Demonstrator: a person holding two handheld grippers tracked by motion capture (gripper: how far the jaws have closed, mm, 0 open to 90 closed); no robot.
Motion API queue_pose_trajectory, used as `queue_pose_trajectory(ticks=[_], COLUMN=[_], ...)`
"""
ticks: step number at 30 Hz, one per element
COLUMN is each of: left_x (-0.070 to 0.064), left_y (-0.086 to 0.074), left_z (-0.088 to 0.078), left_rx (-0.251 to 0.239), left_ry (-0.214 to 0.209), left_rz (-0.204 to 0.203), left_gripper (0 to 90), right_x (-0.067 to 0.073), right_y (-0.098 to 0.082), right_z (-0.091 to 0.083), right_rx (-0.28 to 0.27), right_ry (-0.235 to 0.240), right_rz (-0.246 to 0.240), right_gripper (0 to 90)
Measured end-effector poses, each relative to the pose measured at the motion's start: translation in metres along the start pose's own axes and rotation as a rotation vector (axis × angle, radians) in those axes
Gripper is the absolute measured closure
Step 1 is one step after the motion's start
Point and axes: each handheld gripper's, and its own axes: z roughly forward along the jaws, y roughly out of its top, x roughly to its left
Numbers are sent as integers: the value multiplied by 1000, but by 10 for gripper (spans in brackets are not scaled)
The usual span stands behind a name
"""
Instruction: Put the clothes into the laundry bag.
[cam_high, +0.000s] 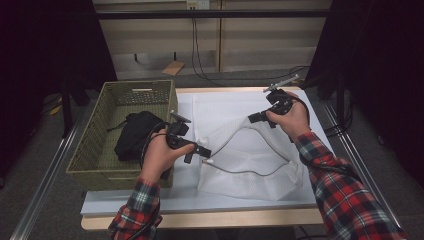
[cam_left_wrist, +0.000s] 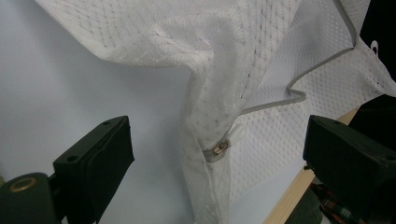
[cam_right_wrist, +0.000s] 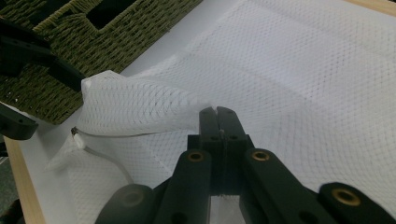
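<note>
R hand-held gripper (cam_right_wrist: 218, 112) clamps mesh bag (cam_right_wrist: 299, 84).

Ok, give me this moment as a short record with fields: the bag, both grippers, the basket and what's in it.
item in hand: white mesh bag, lying on the white table cover, one edge lifted
bag zipper: zipper pull between the left gripper's open jaws, not yet pinched
left gripper: open, at the bag's near left corner
right gripper: shut on a pinch of the mesh, lifting the bag's edge
basket: green woven basket left of the bag
basket contents: black garment
</note>
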Motion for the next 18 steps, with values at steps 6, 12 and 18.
queue_pose_trajectory(ticks=[6, 12, 18], left_x=[-1, -1, 0], left_y=[0, 0, -1], left_z=[1, 1, -1], left_rx=[-10, -2, 0], left_ry=[7, 13, 8], left_rz=[-7, 3, 5], left_gripper=[82, 81, 79], right_x=[-1, -2, 0], right_y=[4, 7, 11], right_z=[-1, -3, -3], right_rx=[1, -11, -13], right_ry=[-5, -2, -8], right_rz=[6, 4, 6], right_gripper=[900, 900, 900])
